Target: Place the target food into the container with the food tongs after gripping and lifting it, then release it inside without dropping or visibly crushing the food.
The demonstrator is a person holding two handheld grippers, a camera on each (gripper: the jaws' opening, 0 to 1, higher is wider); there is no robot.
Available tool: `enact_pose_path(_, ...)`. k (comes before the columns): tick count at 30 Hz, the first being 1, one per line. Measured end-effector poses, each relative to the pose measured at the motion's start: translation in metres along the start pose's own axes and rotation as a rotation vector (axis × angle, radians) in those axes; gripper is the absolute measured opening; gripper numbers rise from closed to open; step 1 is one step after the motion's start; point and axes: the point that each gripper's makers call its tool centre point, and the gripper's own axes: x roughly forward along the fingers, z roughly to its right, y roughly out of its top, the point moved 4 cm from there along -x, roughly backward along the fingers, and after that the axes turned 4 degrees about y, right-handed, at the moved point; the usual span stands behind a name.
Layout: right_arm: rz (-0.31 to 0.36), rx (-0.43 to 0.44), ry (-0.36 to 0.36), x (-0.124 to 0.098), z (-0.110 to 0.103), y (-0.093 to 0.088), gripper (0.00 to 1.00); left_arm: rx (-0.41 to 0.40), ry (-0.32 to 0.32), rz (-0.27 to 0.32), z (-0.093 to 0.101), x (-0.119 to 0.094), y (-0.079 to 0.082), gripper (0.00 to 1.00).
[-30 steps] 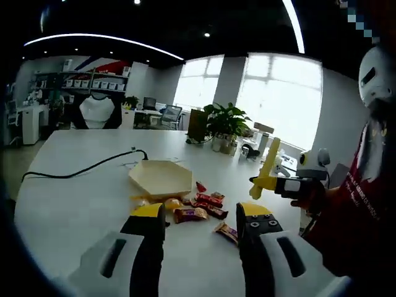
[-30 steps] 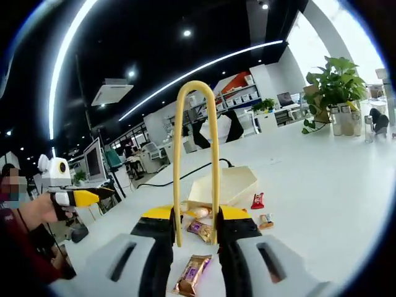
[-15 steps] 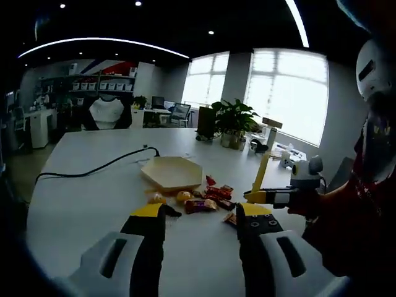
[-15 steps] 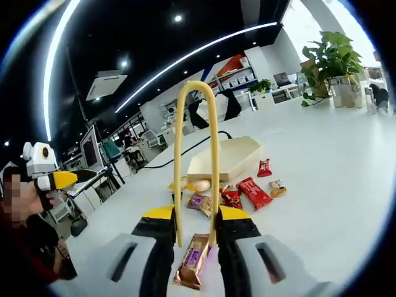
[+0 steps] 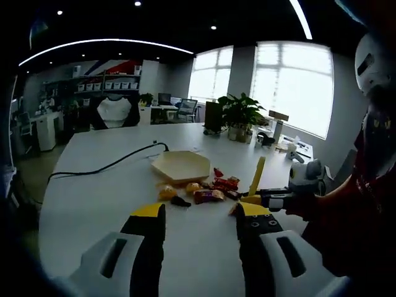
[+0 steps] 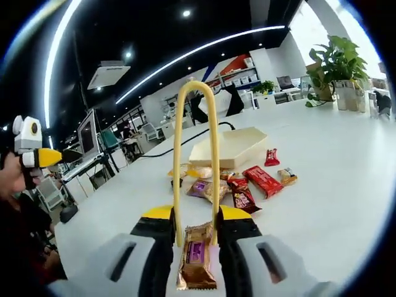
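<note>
A cream hexagonal container [image 5: 180, 166] sits on the white table [image 5: 93, 204], with wrapped snacks [image 5: 201, 189] scattered just in front of it. My left gripper [image 5: 202, 213] is open and holds nothing, well short of the snacks. From the right, my right gripper [image 5: 291, 198] comes in holding yellow tongs [image 5: 256, 177]. In the right gripper view, the right gripper [image 6: 197, 218] is shut on the tongs [image 6: 197, 148], which rise as a narrow arch. A brown and purple wrapped bar [image 6: 197, 263] lies just under the jaws. Beyond it are the container [image 6: 229, 147] and red packets [image 6: 263, 179].
A black cable [image 5: 105, 167] runs across the table left of the container. Potted plants [image 5: 238, 114] and bottles stand at the far edge. A person in red [image 5: 362, 204] stands at the right. The left gripper's yellow tip [image 6: 40, 158] shows at the left.
Both views have shifted with the hands. The right gripper with the tongs has dropped lower and nearer the table; the brown bar now sits right under its jaws. The snacks have not moved.
</note>
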Motion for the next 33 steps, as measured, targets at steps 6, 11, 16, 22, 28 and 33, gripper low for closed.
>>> enact_pose_path(6, -0.01, -0.038, -0.005, -0.001, 0.001, -0.007, 0.24, 0.008, -0.002, -0.018, -0.001, -0.001, -0.003, 0.49)
enact_pose_path(11, -0.029, -0.072, -0.003, 0.0, 0.0, -0.01, 0.23, 0.008, -0.01, -0.021, -0.002, 0.003, -0.004, 0.49)
enact_pose_path(16, -0.032, -0.155, 0.013, -0.001, -0.001, -0.013, 0.22, 0.018, -0.021, -0.027, 0.0, 0.006, -0.005, 0.49)
enact_pose_path(22, -0.053, -0.236, 0.025, -0.002, 0.001, -0.014, 0.16, 0.004, -0.012, -0.026, -0.005, 0.007, -0.007, 0.49)
enact_pose_path(28, -0.099, -0.14, 0.032, -0.001, 0.007, -0.01, 0.14, -0.007, -0.013, -0.018, -0.005, 0.008, -0.008, 0.49)
enact_pose_path(33, -0.123, -0.122, 0.048, 0.0, 0.004, -0.009, 0.14, -0.007, -0.014, -0.008, -0.004, 0.009, -0.008, 0.49)
